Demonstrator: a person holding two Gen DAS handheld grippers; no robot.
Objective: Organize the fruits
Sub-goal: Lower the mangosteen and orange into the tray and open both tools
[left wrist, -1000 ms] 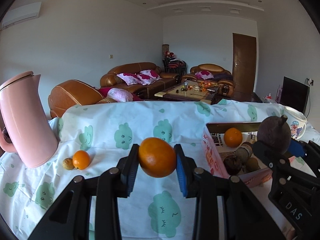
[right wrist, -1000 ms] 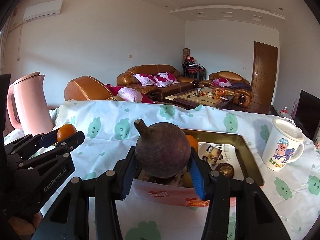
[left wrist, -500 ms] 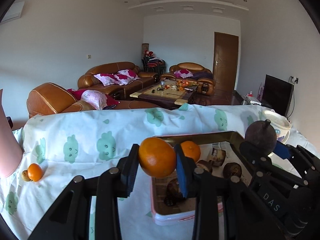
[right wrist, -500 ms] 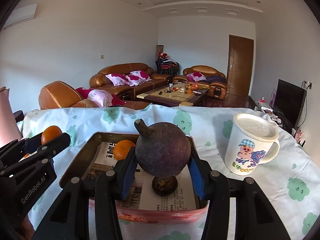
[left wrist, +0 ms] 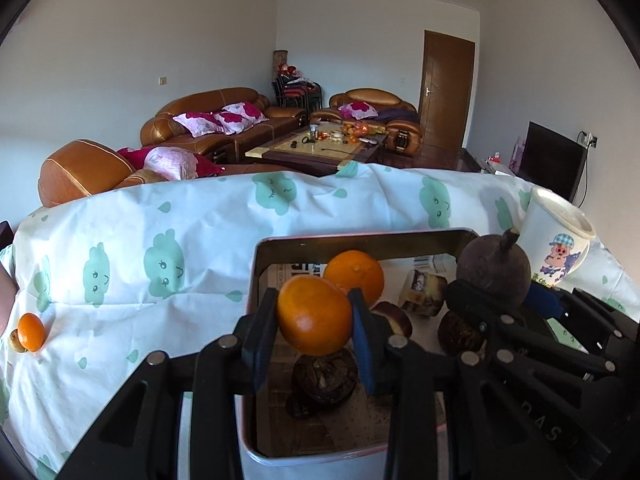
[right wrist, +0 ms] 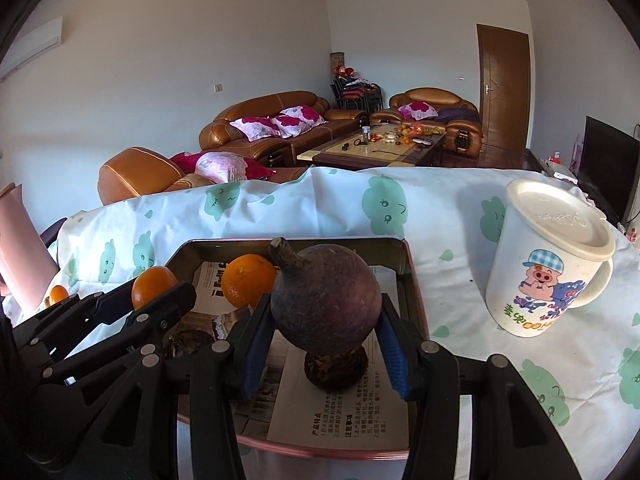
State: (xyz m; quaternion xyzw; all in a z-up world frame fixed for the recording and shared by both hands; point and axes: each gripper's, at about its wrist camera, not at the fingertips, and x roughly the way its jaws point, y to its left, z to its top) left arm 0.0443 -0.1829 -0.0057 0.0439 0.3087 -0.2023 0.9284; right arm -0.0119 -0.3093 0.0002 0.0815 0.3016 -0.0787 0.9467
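I've got an orange (left wrist: 314,316) pinched in my left gripper (left wrist: 314,326), hanging over the near left part of the tin tray (left wrist: 360,240). My right gripper (right wrist: 320,336) clamps a dark purple round fruit (right wrist: 326,298), stem tilted up and left, above the tray's paper lining. A second orange (right wrist: 248,286) sits far left inside the tray, dark brown fruits (right wrist: 336,366) below. Out left on the cloth, a small orange (left wrist: 31,332) touches a brownish fruit (left wrist: 15,341).

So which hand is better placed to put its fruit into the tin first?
Probably the left. Its gripper holds the orange over the tin's near left part, where bare lining shows. The right gripper holds the dark purple fruit directly above a brown fruit already lying there.
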